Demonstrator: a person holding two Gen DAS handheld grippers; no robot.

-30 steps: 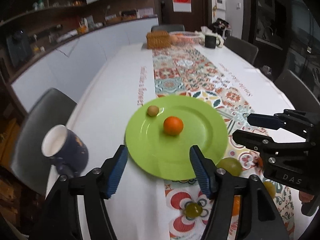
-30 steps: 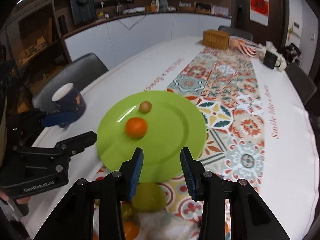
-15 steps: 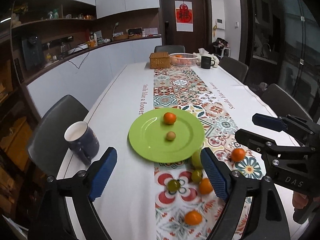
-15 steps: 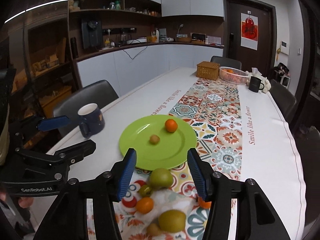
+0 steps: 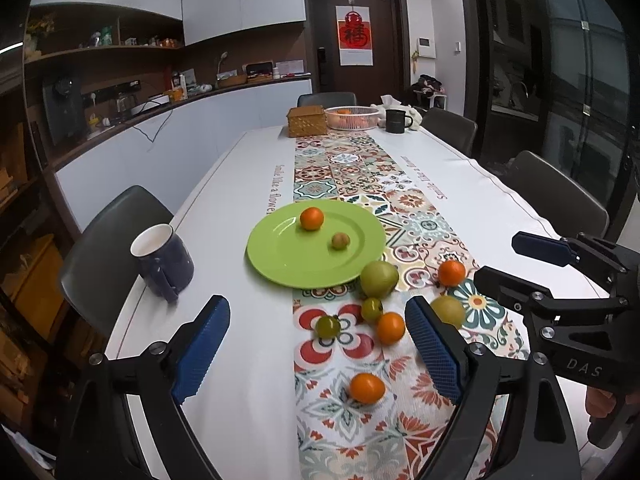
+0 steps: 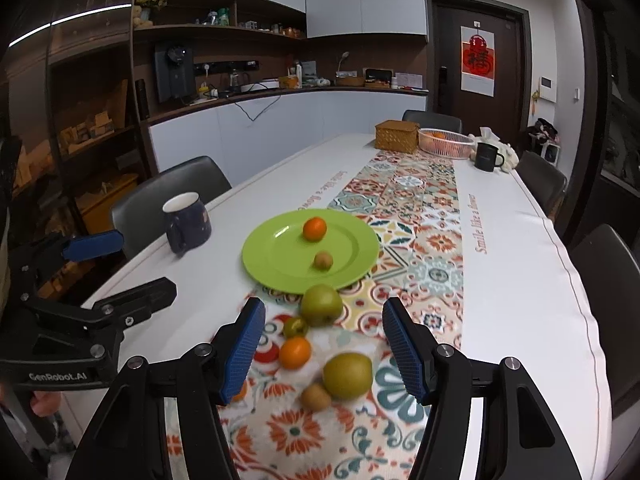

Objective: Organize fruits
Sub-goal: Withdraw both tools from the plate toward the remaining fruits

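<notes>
Fruits [image 5: 378,279] farther off (plate [image 5: 280,256] smaller)

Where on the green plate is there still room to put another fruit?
The green plate holds only an orange and a small brown fruit on its far right part. Its left and near parts are bare. It's crowded just off the near right rim, where a green pear and loose fruits cluster on the runner.
</notes>
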